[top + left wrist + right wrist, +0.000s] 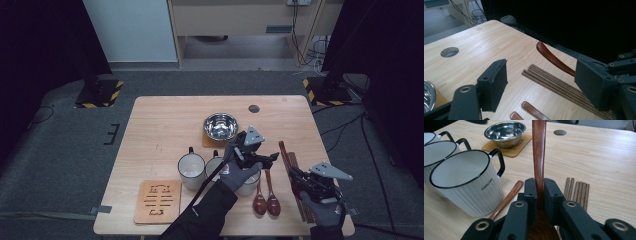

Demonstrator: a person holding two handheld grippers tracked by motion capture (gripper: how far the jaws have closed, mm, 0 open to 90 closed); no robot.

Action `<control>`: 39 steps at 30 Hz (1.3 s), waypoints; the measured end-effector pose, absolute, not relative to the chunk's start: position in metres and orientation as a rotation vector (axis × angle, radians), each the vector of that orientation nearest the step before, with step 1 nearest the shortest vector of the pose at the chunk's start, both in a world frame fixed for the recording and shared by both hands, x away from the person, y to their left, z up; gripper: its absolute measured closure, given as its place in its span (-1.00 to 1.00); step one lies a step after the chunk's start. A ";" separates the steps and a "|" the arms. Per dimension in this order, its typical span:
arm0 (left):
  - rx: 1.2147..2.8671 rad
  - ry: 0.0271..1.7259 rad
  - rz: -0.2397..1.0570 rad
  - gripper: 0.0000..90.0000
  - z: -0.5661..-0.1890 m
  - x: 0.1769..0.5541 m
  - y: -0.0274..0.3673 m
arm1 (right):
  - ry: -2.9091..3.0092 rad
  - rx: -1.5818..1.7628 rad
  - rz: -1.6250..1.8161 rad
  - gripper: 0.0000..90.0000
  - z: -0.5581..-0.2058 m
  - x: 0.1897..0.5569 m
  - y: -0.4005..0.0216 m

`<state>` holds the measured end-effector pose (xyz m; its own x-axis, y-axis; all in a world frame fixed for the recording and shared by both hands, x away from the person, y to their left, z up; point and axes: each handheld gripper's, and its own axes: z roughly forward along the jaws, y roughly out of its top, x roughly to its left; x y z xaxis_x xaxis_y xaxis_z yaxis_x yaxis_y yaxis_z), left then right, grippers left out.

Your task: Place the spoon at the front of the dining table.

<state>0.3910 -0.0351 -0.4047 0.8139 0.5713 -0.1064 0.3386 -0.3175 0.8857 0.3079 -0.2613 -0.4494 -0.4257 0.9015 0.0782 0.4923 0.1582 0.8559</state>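
A: Spoon (pixel 539 150) of dark wood, clamped by its handle in the clenched jaws of the right gripper (pixel 539 195), handle reaching away over the worktop (pixel 604 157). In the high view the same right gripper (pixel 299 176) sits at the worktop's right front, beside a row of wooden chopsticks (pixel 289 159).

B: And the left gripper (pixel 270 159)?

A: Jaws released, nothing between them. Its own view looks past the parted jaws at the chopsticks (pixel 554 83) and the curved handle of the held spoon (pixel 554 58). It hangs over the mugs, pointed toward the right hand.

B: How far along does the work look?

A: Early to middle, by my reading. One spoon is lifted; two more wooden spoons (pixel 266 197) lie flat on the worktop between the mugs and the chopsticks. Three white enamel mugs (pixel 191 170) stand grouped, and a steel bowl (pixel 221 125) rests on a coaster behind them. A second, cut-out wooden coaster (pixel 157 201) lies bare at the front left. Where the spoon is bound cannot be told.

B: Any writing?

A: The nearest mug (pixel 464 180) carries the word "concise" in small dark letters on its ribbed side. Nothing else legible.
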 end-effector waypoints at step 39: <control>1.929 0.678 0.217 -0.24 -0.421 0.401 -0.065 | 1.990 1.276 1.218 0.80 -0.446 0.306 -0.259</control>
<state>0.4006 -0.0649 -0.4209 0.8241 0.5470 -0.1468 0.3605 -0.3067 0.8809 0.3056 -0.2586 -0.4461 -0.4517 0.8896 0.0675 0.4648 0.1701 0.8689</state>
